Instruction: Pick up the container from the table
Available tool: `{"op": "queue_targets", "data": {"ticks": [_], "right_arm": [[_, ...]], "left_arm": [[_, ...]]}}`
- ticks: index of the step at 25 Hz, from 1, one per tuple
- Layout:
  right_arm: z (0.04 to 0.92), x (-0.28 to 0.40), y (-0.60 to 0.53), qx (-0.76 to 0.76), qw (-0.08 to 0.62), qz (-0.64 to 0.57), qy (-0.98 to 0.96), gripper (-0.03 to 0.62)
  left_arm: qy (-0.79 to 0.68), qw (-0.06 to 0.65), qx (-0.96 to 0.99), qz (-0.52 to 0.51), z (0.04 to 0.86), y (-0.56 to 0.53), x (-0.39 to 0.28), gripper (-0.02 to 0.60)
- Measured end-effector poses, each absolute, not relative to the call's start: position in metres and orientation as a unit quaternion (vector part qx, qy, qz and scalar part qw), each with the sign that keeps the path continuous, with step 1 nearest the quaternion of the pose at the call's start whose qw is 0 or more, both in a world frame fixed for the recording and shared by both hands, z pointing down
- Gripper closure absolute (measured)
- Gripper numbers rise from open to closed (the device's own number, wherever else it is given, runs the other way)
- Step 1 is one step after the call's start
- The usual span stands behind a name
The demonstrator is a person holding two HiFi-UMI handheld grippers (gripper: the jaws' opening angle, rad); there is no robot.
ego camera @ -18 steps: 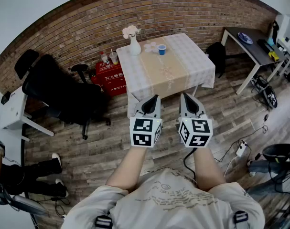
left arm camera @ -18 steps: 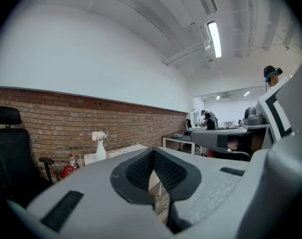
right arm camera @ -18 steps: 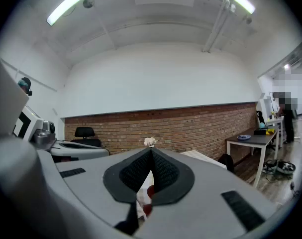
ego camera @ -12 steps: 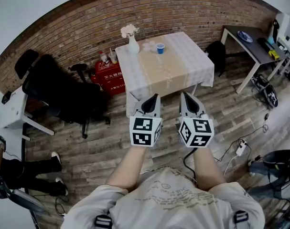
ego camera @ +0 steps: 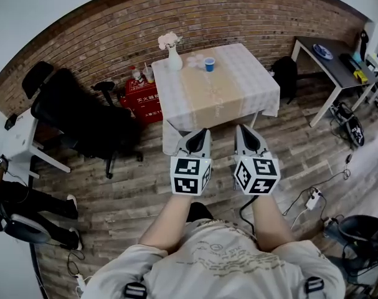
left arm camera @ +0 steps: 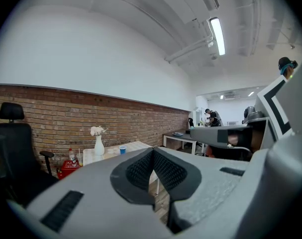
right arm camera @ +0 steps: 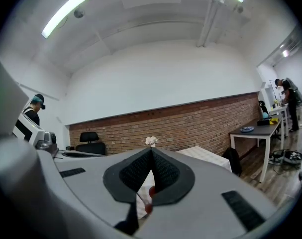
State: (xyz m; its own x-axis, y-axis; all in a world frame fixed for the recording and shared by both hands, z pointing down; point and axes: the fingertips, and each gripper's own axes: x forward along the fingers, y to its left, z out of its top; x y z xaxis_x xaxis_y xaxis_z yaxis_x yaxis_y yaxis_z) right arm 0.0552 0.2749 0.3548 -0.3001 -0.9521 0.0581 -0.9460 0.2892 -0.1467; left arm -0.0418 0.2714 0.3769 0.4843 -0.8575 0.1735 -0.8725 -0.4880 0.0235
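While empty, both tongs (ego camera: 204, 131) (ego camera: 240, 128) fully closed.

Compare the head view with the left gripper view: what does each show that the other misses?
Only the head view shows the person's forearms and a power strip with cables on the floor. Only the left gripper view shows the ceiling light and a person standing at the far desks. Both show the table, white vase, blue cup, brick wall and black chair.
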Motion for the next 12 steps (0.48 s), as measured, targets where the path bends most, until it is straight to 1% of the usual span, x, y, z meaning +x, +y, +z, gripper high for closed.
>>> {"op": "queue_targets", "data": {"ticks": [12], "right_arm": [[0.365, 0.069, 0.238, -0.587, 0.01, -0.067, 0.806, 0.592]], "left_arm": [[-0.509, 0.056, 0.857, 0.054, 0.384, 0.232, -0.028, 0.578]]}}
